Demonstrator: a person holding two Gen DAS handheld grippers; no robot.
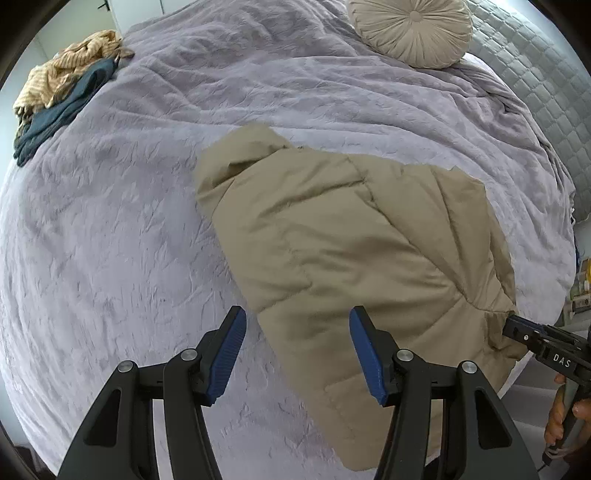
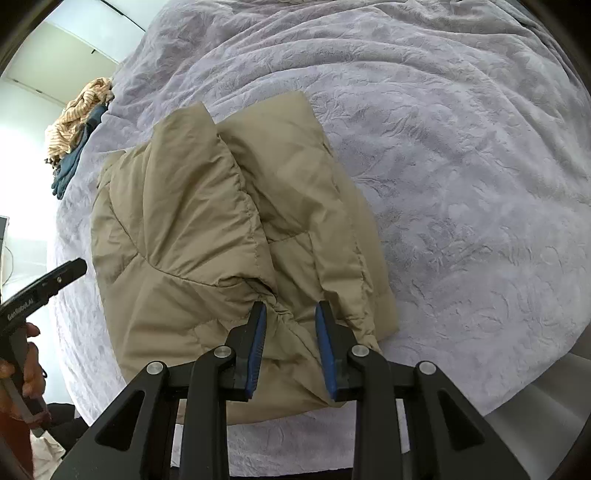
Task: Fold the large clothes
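Note:
A beige padded jacket [image 1: 351,251] lies partly folded on a lilac bedspread [image 1: 110,240]; it also shows in the right wrist view [image 2: 207,236]. My left gripper [image 1: 297,325] is open, its fingers hovering over the jacket's near left edge, holding nothing. My right gripper [image 2: 290,317] has its jaws narrowed around a bunched fold at the jacket's near edge, with fabric between the blue pads [image 2: 325,332]. The right gripper also shows at the jacket's right edge in the left wrist view [image 1: 517,325]. The left gripper shows at the left in the right wrist view [image 2: 70,269].
A pile of striped and dark teal clothes [image 1: 62,92] lies at the far left corner of the bed, also seen in the right wrist view [image 2: 77,125]. A round beige cushion [image 1: 413,29] rests at the head. A grey quilted headboard [image 1: 546,81] stands on the right.

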